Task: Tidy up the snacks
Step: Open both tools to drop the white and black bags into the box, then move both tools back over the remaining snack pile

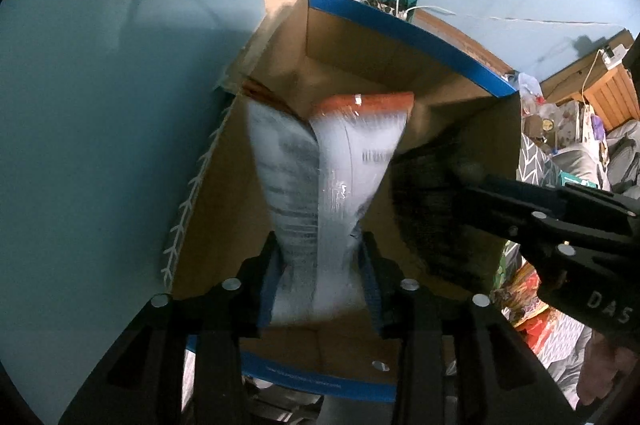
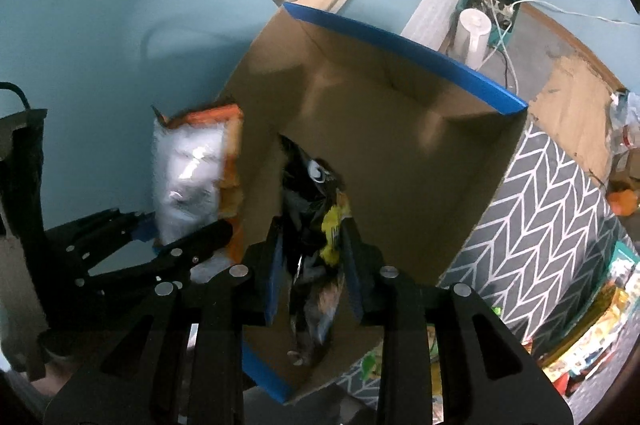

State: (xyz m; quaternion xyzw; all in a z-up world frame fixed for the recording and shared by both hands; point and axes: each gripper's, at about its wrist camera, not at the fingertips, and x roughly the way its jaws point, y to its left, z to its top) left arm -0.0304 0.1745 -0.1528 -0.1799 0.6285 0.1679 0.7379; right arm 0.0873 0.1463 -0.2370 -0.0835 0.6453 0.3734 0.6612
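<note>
My left gripper is shut on a white snack bag with an orange top edge and holds it over the open cardboard box with blue rims. The bag is motion-blurred. My right gripper is shut on a black and yellow snack bag and holds it inside the same box. The right gripper enters the left wrist view from the right with its dark bag. The left gripper and its white bag show at left in the right wrist view.
The box stands against a pale blue wall. A grey chevron-patterned cloth lies to its right, with more colourful snack packets at the lower right. A white canister, cables and a tan floor lie beyond the box.
</note>
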